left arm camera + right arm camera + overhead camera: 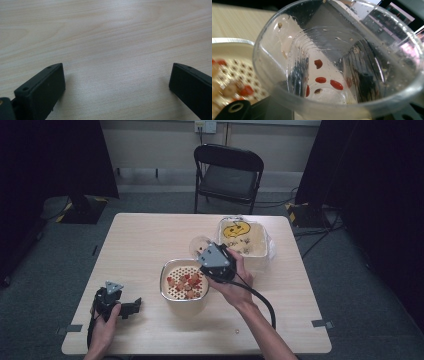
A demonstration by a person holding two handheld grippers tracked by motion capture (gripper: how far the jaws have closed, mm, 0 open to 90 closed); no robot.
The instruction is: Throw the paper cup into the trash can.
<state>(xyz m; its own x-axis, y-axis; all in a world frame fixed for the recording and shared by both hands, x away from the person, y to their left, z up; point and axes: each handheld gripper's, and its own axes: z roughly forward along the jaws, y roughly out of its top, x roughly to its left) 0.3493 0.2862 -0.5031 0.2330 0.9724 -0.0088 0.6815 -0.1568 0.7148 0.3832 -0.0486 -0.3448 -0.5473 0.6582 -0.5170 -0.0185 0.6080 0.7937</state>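
Clear plastic cup (337,65) with a few red berries (336,84) stuck inside, clamped in right gripper (212,255), tipped at 1 o'clock of perforated strainer bowl (184,281); at 8 o'clock, left gripper (117,82) spread wide, empty, over wooden table (145,240).

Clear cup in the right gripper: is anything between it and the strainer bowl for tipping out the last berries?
Nothing visible. The clear cup sits beside the strainer bowl, open air between them. The right gripper grips the cup; a few red berries remain inside.
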